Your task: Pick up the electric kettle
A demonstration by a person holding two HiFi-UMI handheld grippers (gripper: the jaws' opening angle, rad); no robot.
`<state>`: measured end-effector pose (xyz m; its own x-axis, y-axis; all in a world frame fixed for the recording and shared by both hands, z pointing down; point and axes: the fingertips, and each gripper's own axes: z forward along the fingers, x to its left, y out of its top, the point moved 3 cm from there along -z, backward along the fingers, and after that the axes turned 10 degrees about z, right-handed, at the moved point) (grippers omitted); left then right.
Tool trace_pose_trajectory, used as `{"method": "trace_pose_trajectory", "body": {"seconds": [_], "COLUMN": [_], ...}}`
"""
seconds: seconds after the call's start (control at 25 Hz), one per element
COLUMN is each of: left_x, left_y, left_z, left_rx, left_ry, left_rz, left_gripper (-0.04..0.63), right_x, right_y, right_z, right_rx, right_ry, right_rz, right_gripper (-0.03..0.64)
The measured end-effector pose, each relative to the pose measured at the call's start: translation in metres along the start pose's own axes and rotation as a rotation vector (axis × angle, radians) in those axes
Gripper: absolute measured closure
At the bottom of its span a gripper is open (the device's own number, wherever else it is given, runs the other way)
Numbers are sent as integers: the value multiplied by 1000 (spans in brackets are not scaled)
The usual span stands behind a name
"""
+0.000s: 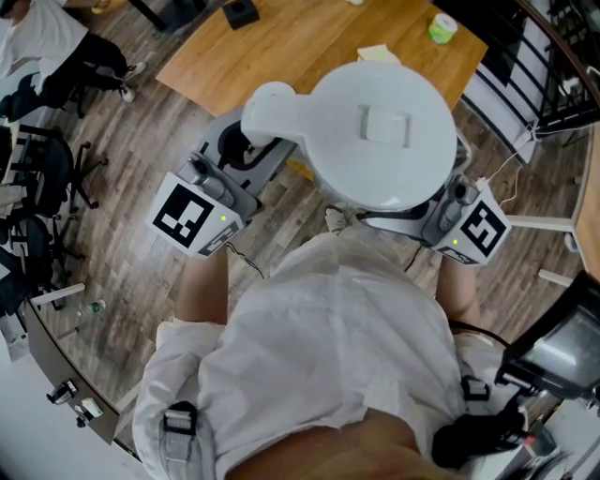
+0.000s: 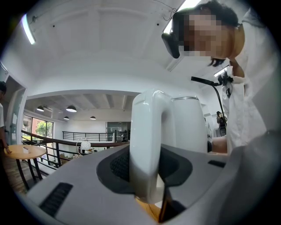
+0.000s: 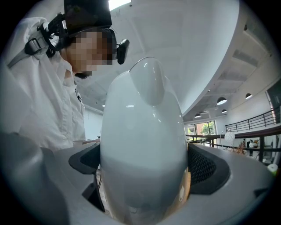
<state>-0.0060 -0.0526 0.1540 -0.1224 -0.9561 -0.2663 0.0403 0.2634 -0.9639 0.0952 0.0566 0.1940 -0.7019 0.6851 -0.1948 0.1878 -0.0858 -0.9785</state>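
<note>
The white electric kettle (image 1: 380,131) hangs in the air in front of my chest, seen from above with its lid up and its handle (image 1: 272,108) pointing left. My left gripper (image 1: 251,148) is shut on that handle (image 2: 147,140), whose upright bar sits between the dark pads (image 2: 120,165). From the other side, my right gripper (image 1: 433,214) holds the rounded kettle body (image 3: 142,140), with a pad (image 3: 206,169) pressed on each flank. Both grippers point level. The kettle's base is hidden.
Below and beyond the kettle stands a wooden table (image 1: 309,47) with a green-and-white cup (image 1: 442,28) and a small black box (image 1: 242,11). A black railing (image 1: 553,66) runs at the right. Office chairs (image 1: 47,178) and a seated person (image 1: 47,47) are at the left.
</note>
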Motion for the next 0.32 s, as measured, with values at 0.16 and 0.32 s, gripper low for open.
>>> {"method": "trace_pose_trajectory", "body": {"seconds": [0.16,0.32], "left_x": [5,7], "left_y": [-5,-8], "left_z": [2,3], "left_rx": [5,6], "left_ry": [7,10], "left_rz": [-4,-4], "left_gripper": [477,477], "right_x": [-7,-10], "right_y": [-2,-4], "right_z": [3,6], "right_rx": [2,0], "right_ry": [8,13], "right_rz": [6,8], "right_gripper": [37,37]}}
